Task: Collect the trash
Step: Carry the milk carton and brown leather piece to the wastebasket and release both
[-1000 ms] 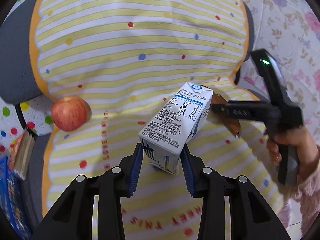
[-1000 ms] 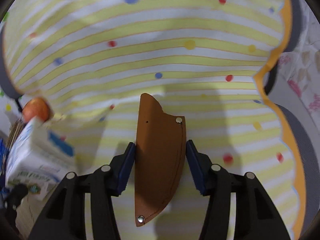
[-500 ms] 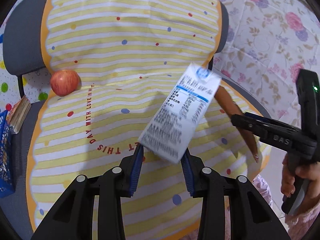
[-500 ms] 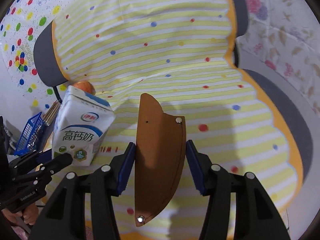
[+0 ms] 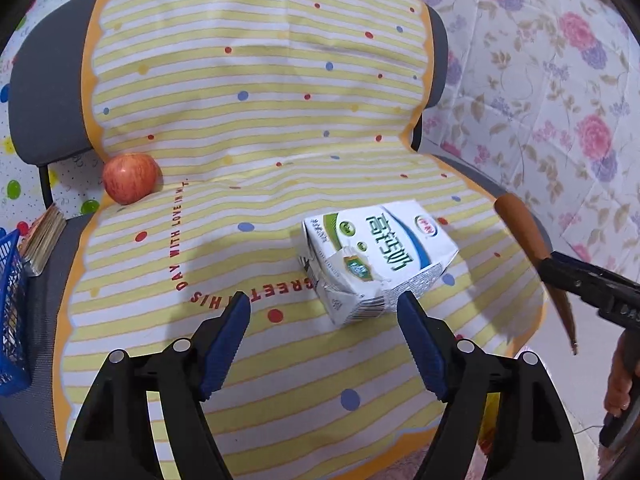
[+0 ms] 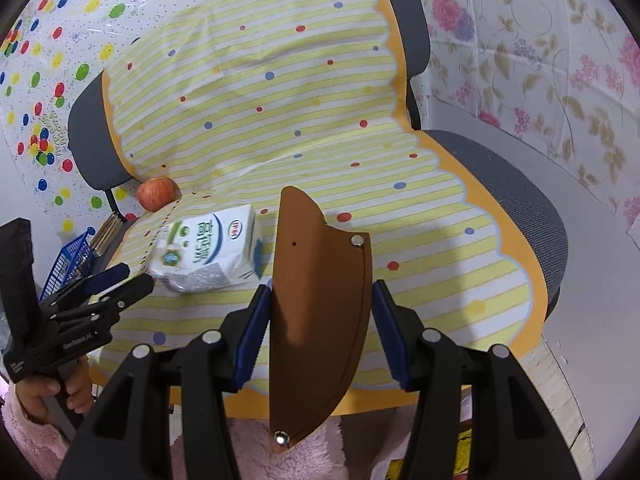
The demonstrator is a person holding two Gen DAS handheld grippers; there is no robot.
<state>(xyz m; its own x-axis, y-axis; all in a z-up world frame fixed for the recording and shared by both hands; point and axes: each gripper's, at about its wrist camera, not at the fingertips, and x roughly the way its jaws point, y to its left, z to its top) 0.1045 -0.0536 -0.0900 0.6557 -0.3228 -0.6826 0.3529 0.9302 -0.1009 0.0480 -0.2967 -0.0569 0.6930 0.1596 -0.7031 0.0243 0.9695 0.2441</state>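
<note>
One milk carton (image 5: 376,256) lies on its side on the chair seat, on the yellow-striped cloth (image 5: 256,80) that drapes the grey chair (image 6: 516,196) from backrest to front edge. The left gripper (image 5: 324,320) hangs just near of it with its blue-padded fingers (image 5: 224,344) spread wide, holding nothing; the carton sits slightly to the right of the gap between them and clear of both pads. The right gripper (image 6: 320,332) has its fingers closed on one brown leather sheath (image 6: 318,300), which stands upright between the pads, rounded tip pointing far and a rivet at its near end, held over the front edge of the seat. One red apple (image 5: 130,178) rests at the far left of the seat, in the crease below the backrest, well apart from the carton. Off the left edge of the chair stand one blue basket (image 5: 12,304) and a stack of books (image 5: 44,240) beside it. Between the apple and the carton the cloth lies bare, and to the right of the sheath the seat runs uncovered to its grey mesh rim, with the floral wall covering (image 5: 560,100) beyond.
</note>
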